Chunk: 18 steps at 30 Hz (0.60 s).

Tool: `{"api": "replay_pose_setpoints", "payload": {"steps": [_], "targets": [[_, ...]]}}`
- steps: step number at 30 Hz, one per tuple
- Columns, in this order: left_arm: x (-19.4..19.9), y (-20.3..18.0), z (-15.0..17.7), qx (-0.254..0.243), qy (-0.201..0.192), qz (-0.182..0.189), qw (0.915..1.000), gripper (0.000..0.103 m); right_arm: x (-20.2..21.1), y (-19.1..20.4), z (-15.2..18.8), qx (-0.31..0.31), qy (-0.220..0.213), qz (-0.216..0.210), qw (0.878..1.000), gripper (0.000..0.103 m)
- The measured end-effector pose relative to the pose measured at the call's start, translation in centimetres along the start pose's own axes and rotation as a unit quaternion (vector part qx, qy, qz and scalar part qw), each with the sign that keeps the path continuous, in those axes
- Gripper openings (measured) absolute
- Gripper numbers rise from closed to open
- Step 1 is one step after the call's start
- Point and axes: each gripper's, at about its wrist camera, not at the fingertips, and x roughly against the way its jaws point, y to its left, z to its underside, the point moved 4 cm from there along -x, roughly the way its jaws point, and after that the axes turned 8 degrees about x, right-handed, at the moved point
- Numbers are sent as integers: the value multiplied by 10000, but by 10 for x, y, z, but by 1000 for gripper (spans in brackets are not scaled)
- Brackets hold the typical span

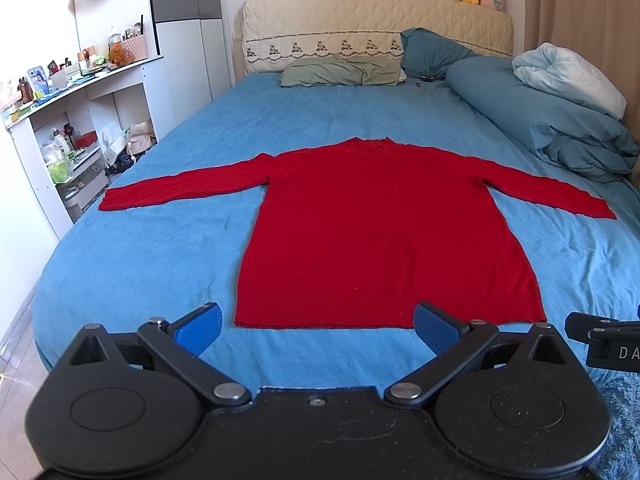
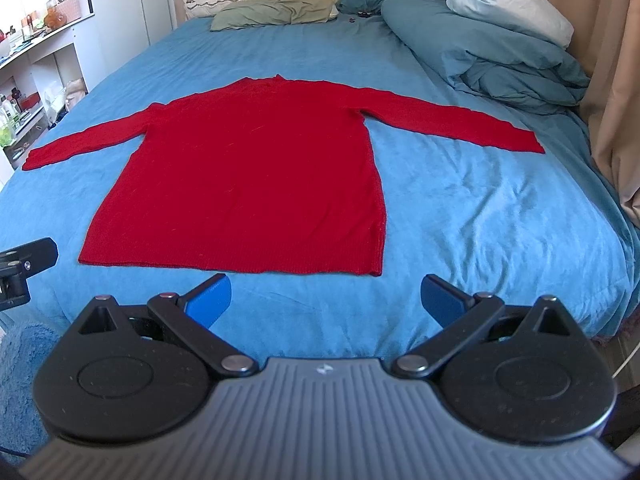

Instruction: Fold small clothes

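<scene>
Your red sweater (image 1: 380, 220) lies spread flat on the blue bed sheet (image 1: 160, 248), sleeves out to both sides and hem nearest you, with nothing folded yet. Both the left gripper (image 1: 318, 326) and the right gripper (image 2: 326, 300) hover just short of the hem, jaws spread wide and empty. I would start with a sleeve: carry each gripper out to its own cuff, pinch only the knit and not the sheet beneath, then lay the sleeve across the body without dragging the torso askew.
</scene>
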Motion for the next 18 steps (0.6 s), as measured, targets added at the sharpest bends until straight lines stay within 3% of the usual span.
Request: {"api": "replay_pose_setpoints", "payload": {"steps": [18], "targets": [[0,0,-1,-3,-5,-7,10000,103,0,1,0,0,-1,1,10000,103]]}}
